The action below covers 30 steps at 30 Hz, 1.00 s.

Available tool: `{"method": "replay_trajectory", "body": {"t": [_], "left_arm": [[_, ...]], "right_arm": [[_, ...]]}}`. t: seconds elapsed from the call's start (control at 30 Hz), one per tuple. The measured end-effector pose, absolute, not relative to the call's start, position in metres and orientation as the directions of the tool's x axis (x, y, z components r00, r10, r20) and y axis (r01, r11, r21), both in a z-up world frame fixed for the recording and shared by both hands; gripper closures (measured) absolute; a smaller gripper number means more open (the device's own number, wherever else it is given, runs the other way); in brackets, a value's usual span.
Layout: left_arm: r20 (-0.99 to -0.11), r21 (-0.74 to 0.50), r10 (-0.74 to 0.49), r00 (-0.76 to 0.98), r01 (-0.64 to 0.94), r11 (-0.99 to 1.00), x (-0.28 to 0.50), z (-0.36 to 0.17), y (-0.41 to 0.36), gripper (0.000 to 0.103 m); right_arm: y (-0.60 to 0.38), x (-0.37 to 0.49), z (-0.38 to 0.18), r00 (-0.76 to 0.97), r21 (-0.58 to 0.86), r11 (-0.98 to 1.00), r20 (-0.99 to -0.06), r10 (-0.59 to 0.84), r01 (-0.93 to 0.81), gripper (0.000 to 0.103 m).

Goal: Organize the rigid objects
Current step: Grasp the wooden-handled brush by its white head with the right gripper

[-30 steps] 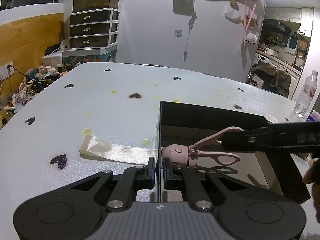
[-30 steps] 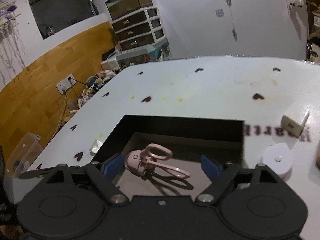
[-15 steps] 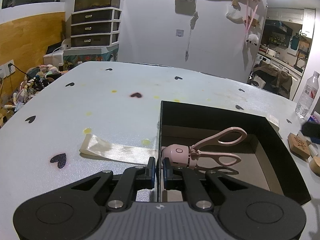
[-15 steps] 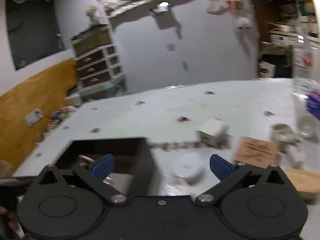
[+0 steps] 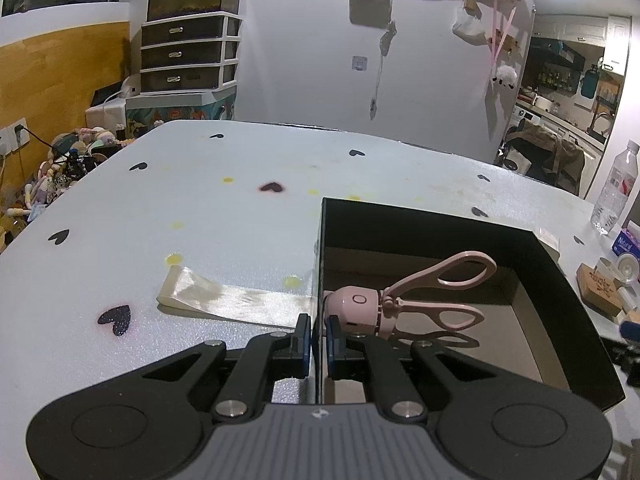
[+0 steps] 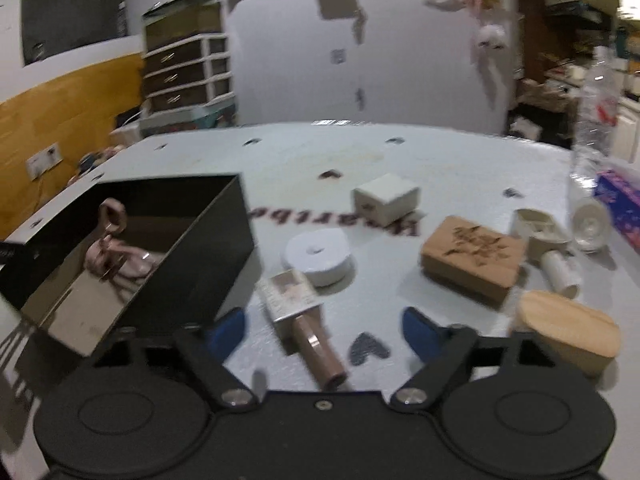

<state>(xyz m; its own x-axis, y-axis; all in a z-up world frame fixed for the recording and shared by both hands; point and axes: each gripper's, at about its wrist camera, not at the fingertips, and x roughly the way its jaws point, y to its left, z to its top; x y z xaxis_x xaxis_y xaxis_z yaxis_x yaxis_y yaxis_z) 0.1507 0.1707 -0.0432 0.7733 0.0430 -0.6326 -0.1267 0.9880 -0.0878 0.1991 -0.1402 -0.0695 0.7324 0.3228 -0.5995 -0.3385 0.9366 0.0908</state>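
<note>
One item down: the pink curler point(image 5: 404, 304) lies in the black box point(image 5: 552, 264), and your left gripper point(image 5: 316, 338) is pinched shut on the box's near wall. Your right gripper point(image 6: 324, 328), jaws just narrowing yet gripping nothing, straddles the brown tube point(image 6: 316, 344). Waiting on the table point(image 6: 440, 168) I count seven: that tube, white disc point(image 6: 318, 254), white cube point(image 6: 386, 198), wooden block point(image 6: 472, 256), oval wooden piece point(image 6: 568, 332), white roll point(image 6: 560, 274), cream holder point(image 6: 538, 226).

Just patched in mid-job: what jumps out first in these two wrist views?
The black box dominates, with a pink scissor-handled tool lying inside; the left gripper is clamped on its near wall. To the box's right, the right gripper, its jaws just closing, hovers over a brown tube, amid a white round case and wooden block.
</note>
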Motion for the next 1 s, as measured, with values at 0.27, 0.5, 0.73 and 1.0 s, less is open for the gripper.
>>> {"method": "replay_trajectory", "body": {"t": [0.27,0.5,0.73,1.0], "left_arm": [[-0.636,-0.084,0.043,0.770,-0.124,0.989,0.152,-0.044,0.170,0.095],[-0.636,-0.084,0.043,0.770,-0.125,0.989,0.152,-0.043,0.170,0.095],[-0.637,-0.082,0.045,0.770,-0.126,0.989,0.152,-0.044,0.170,0.095],[-0.637,-0.082,0.045,0.770,-0.125,0.989,0.152,-0.045,0.170,0.095]], "right_arm": [[-0.126,0.190,-0.069,0.640,0.111,0.879,-0.644,0.420,-0.464,0.074],[-0.123,0.203,-0.067,0.685,0.088,0.921,-0.643,0.344,-0.379,0.049],[-0.119,0.219,-0.073,0.689,0.137,0.947,-0.657,0.306,-0.290,0.050],[-0.116,0.219,-0.073,0.693,0.140,0.946,-0.651,0.310,-0.291,0.069]]}}
